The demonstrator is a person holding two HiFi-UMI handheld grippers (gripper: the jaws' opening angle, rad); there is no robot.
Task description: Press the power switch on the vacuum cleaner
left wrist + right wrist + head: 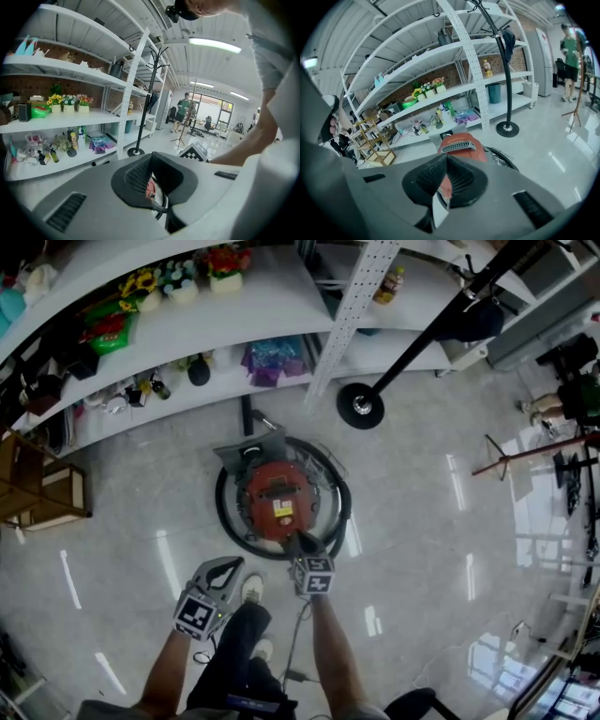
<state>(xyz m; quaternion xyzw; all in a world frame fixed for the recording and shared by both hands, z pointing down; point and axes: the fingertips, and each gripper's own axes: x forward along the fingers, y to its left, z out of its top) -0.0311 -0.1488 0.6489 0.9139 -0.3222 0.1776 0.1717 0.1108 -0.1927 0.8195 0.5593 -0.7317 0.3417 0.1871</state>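
Observation:
A round red vacuum cleaner (pixel 278 500) stands on the floor with a black hose (pixel 225 512) coiled around it. My right gripper (pixel 300 543) is shut, and its tips rest at the near edge of the red body; the switch itself is hidden beneath them. In the right gripper view the right gripper (pixel 446 159) points down at the vacuum cleaner (pixel 461 140), whose grey handle shows just beyond. My left gripper (pixel 221 568) is shut on nothing and hangs to the left of the vacuum, above the floor. In the left gripper view the left gripper (pixel 151 159) shows a sliver of red below its pads.
White shelving (pixel 281 306) with flowers, bottles and toys curves behind the vacuum. A coat stand's round base (pixel 360 405) sits at the right rear, and a wooden rack (pixel 42 488) at the left. The person's shoes (pixel 251 589) and a cord (pixel 292 652) lie near me.

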